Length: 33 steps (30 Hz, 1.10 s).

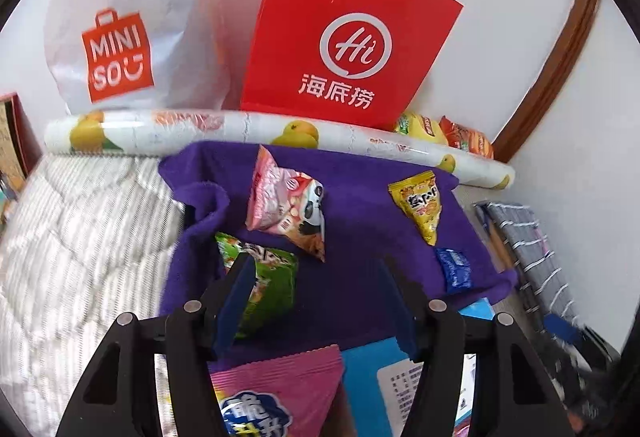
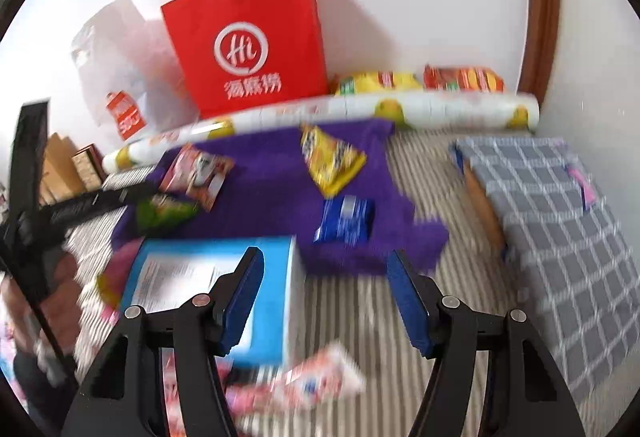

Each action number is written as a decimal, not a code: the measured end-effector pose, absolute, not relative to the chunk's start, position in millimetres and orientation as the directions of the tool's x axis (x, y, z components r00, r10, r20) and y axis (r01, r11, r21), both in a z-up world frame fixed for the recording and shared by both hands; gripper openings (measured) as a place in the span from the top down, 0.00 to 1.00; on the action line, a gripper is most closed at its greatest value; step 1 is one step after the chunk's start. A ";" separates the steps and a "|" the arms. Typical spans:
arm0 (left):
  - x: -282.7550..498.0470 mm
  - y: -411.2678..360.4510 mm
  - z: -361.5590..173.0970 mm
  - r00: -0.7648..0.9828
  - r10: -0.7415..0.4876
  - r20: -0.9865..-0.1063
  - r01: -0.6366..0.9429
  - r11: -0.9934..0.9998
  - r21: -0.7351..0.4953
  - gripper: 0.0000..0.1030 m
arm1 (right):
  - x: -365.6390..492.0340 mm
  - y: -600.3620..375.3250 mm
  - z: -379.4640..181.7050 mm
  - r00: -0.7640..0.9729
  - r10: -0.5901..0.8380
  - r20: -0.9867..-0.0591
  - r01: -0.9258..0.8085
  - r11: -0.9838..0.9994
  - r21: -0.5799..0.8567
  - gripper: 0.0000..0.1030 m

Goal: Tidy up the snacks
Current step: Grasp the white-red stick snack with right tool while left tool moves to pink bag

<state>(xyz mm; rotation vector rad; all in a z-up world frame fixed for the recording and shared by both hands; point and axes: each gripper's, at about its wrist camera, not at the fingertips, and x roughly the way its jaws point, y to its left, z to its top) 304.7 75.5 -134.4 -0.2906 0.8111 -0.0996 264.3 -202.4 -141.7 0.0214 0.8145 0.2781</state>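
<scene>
While my left tongs [image 1: 320, 277] hung with their blue-padded jaws spread wide and holding nothing, they sat over a fuzzy purple towel [image 1: 360, 189] laid on a ribbed, striped quilt [image 1: 80, 229]. Crinkly snack packets lay scattered on the towel: a puffy pink panda packet [image 1: 286, 205], a yellow triangular packet [image 1: 420, 209], a small blue packet [image 1: 454, 269], and a green packet [image 1: 264, 289] touching the left pad. A glossy pink bag [image 1: 276, 393] and a flat blue box [image 1: 372, 389] lay nearest me. My right tongs [image 2: 326, 301] were likewise wide and empty above the striped quilt, beside that box. Behind stood a stiff red paper bag [image 1: 348, 33], a soft white plastic bag [image 1: 132, 21] and a fruit-printed roll [image 1: 260, 131]
</scene>
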 end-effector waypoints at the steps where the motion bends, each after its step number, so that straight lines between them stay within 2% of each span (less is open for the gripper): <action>1: 302.6 75.7 -132.0 0.690 -0.196 -0.697 -0.025 0.956 -0.293 0.43 | 256.0 -203.3 -144.2 0.644 0.252 -0.722 -0.237 0.963 0.124 0.38; 5: 293.1 79.2 -126.8 0.705 -0.213 -0.676 -0.034 0.942 -0.333 0.43 | 221.8 -211.2 -160.2 0.605 0.267 -0.750 -0.213 0.962 0.171 0.41; 10: 268.2 83.7 -124.5 0.696 -0.216 -0.684 -0.036 0.942 -0.333 0.43 | 205.2 -216.5 -185.3 0.539 0.301 -0.787 -0.153 0.953 0.260 0.53; 15: 234.1 94.9 -128.5 0.688 -0.198 -0.698 -0.053 0.946 -0.321 0.43 | 205.3 -212.2 -199.2 0.519 0.350 -0.780 -0.112 0.932 0.344 0.53; 23: 197.1 113.2 -134.3 0.671 -0.184 -0.718 -0.067 0.950 -0.306 0.42 | 220.5 -192.3 -216.2 0.506 0.347 -0.790 -0.044 0.925 0.378 0.50; 26: 188.3 118.0 -132.6 0.673 -0.181 -0.717 -0.073 0.949 -0.308 0.42 | 217.3 -185.8 -215.0 0.529 0.278 -0.802 -0.043 0.952 0.302 0.62; 28: 182.1 119.4 -131.7 0.675 -0.178 -0.716 -0.070 0.951 -0.302 0.42 | 214.5 -192.3 -213.2 0.534 0.280 -0.798 -0.043 0.951 0.305 0.73; 30: 177.4 120.2 -131.2 0.674 -0.181 -0.716 -0.067 0.951 -0.303 0.42 | 212.6 -205.9 -209.0 0.525 0.323 -0.787 -0.045 0.934 0.354 0.75; 33: 173.7 118.5 -130.9 0.668 -0.178 -0.723 -0.064 0.954 -0.294 0.42 | 210.5 -223.9 -195.1 0.546 0.295 -0.784 -0.041 0.944 0.327 0.78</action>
